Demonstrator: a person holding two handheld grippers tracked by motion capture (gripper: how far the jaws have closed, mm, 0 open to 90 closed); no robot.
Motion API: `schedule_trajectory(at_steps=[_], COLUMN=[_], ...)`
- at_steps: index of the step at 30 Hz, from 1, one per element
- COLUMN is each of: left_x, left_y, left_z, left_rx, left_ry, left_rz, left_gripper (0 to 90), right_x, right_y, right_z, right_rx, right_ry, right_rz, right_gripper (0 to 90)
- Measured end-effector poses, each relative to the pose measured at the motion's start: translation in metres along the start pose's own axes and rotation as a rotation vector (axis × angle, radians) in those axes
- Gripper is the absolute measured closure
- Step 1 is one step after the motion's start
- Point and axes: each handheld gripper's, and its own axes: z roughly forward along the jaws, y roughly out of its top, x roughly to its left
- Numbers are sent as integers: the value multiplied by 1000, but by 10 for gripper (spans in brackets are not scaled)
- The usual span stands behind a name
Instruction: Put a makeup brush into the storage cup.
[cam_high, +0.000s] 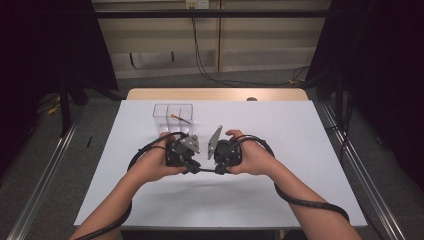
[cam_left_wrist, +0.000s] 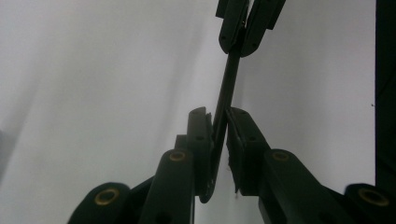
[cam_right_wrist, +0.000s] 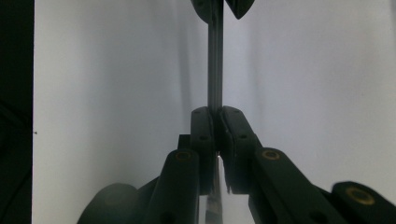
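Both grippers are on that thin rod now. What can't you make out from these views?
- What the rod is: dark and edge-on in both gripper views, a thin line in the high view.
- Left gripper and right gripper jaws: hidden under hands in the high view.
- Orange item in the clear box: too small.

White-topped table (cam_high: 300, 150), clear compartmented box (cam_high: 173, 116) on its far left part.
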Motion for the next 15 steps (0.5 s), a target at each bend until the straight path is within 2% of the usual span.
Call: schedule_trajectory(at_steps=[4, 6, 15], left_x=[0, 0, 0], left_y=[1, 1, 1], left_z=[1, 2, 4], left_rx=[2, 0, 9], left_ry=[-4, 9, -6], left_rz=[15, 21, 29], left_gripper=[799, 798, 791], right_x=[1, 0, -2], right_y=[-1, -2, -5], right_z=[-2, -4, -11], right_rx=[-2, -12, -47], right_ry=[5, 3, 5], right_rz=[-3, -3, -3], right_gripper=[845, 845, 846])
